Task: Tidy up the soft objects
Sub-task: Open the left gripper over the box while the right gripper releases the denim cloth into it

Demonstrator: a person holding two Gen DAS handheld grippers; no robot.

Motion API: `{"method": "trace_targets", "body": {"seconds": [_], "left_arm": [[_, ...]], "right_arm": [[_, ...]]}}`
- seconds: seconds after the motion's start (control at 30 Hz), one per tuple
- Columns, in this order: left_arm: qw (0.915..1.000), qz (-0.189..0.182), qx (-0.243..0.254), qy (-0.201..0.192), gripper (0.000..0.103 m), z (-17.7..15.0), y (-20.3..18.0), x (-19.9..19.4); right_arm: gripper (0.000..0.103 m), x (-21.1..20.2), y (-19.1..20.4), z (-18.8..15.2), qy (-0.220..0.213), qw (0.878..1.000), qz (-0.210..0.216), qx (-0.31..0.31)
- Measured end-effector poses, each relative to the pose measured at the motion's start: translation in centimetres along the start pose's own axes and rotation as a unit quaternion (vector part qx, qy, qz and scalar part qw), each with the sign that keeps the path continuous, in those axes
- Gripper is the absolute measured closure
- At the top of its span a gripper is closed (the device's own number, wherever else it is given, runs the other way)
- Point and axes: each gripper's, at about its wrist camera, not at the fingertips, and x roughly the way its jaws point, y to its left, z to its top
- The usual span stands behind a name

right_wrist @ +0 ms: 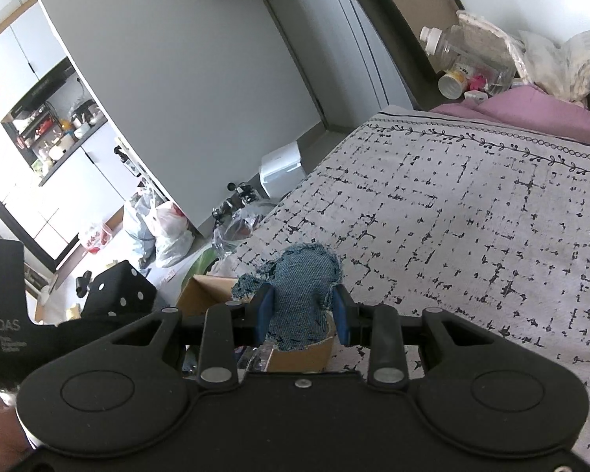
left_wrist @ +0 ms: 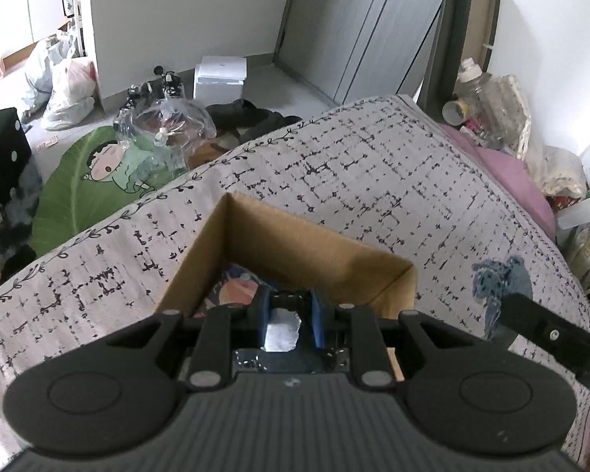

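Denim toy held over the box!
Right gripper [right_wrist: 303, 314] jaws pinch the denim plush [right_wrist: 305, 275] above the cardboard box [right_wrist: 204, 289]; left gripper [left_wrist: 291, 314] jaws narrowly apart inside the box, at plush's nine o'clock.

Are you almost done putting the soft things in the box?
Partly. The cardboard box on the bed already has something colourful lying inside. The left gripper is down in the box with a silvery piece between its fingers. The right gripper has its fingers on either side of a blue denim scrap, near the box. That scrap hasn't gone in yet.
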Motion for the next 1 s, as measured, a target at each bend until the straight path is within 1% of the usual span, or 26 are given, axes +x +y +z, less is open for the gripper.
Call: {"method": "trace_targets", "body": {"seconds": [0.2,0.27,0.43,0.47,0.57,0.63,0.7,0.77,0.8,0.9,0.93,1.0], "left_arm": [[0.9995,-0.021,-0.010,0.020,0.079,-0.1,0.8,1.1],[0.9990,-0.034,-0.021,0.019,0.076,0.1,1.4,1.1],[0.9993,-0.026,-0.026,0.009,0.068,1.0,2.6,0.4],[0.9992,-0.027,-0.028,0.009,0.067,1.2,2.8,0.2],[0.9989,-0.032,-0.034,0.006,0.059,1.7,3.4,-0.3],[0.9988,-0.036,-0.033,0.003,0.053,2.0,3.7,-0.8],[0.9987,-0.040,-0.031,0.002,0.051,2.1,3.9,-1.1],[0.9987,-0.042,-0.028,0.003,0.049,2.2,4.0,-1.4],[0.9987,-0.042,-0.029,0.002,0.047,2.2,4.2,-1.5],[0.9988,-0.040,-0.029,0.005,0.039,2.1,4.6,-1.8],[0.9988,-0.037,-0.030,0.007,0.035,2.1,4.7,-1.9],[0.9987,-0.038,-0.029,0.015,0.030,2.0,4.9,-2.2]], "right_arm": [[0.071,1.1,1.1,-0.1,-0.001,1.000,0.002,-0.010],[0.071,1.5,1.3,-0.2,0.000,1.000,0.002,-0.011],[0.071,2.5,2.0,-0.5,-0.002,1.000,0.009,-0.011],[0.071,2.6,2.2,-0.5,-0.002,1.000,0.012,-0.010],[0.071,3.1,2.8,-0.6,-0.005,1.000,0.017,-0.010],[0.071,3.4,3.1,-0.7,-0.006,1.000,0.023,-0.007],[0.071,3.6,3.5,-0.8,-0.007,1.000,0.029,-0.007],[0.068,3.7,3.7,-1.0,-0.013,0.999,0.040,-0.005],[0.064,3.8,3.8,-1.0,-0.017,0.999,0.048,-0.001],[0.060,4.0,3.9,-1.1,-0.020,0.997,0.069,0.011],[0.058,3.9,3.9,-1.1,-0.018,0.997,0.072,0.010],[0.052,3.5,3.7,-0.9,-0.022,0.997,0.067,0.014]]}}
